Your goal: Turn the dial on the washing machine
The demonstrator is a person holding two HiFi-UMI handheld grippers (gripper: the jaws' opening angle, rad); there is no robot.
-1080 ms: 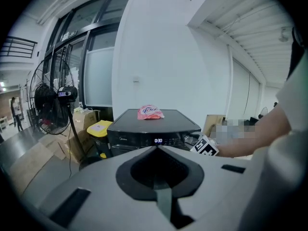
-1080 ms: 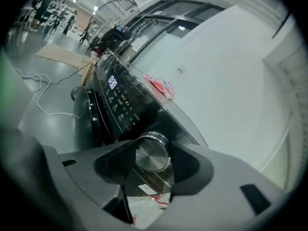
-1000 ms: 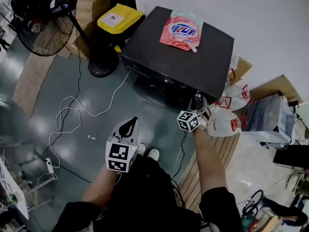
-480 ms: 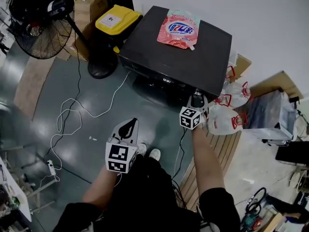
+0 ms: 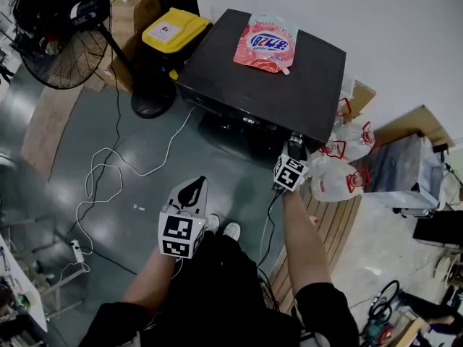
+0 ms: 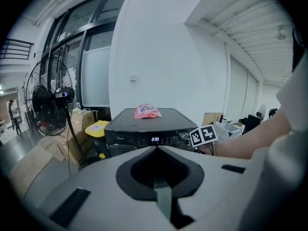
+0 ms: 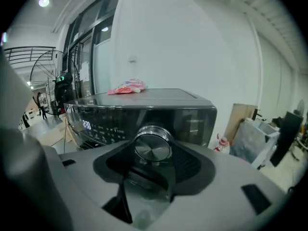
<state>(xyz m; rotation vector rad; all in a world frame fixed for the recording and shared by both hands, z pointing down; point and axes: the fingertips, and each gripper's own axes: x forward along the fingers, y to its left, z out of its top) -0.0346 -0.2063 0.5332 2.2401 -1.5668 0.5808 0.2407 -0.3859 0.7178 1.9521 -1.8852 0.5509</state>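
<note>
Overhead, the head view has a black washing machine (image 5: 268, 85) against a white wall, with a pink pouch (image 5: 265, 43) lying on its lid. A yellow-lidded bin (image 5: 177, 29) and a standing fan (image 5: 54, 35) are off to its left. The right gripper (image 5: 294, 147) is up at the machine's front right corner, the arm stretched forward. The left gripper (image 5: 197, 181) hangs well back over the grey floor, pointing toward the machine. In the left gripper view its jaws are pressed together at the tips with nothing between them. Past them the machine's front panel carries a lit display (image 6: 155, 139), and the other gripper's marker cube (image 6: 202, 135) is just to its right. In the right gripper view the silver dial (image 7: 153, 146) sits at the right end of that panel, between the jaws. Their pads lie against its rim on either side, though they have just opened a touch.
</note>
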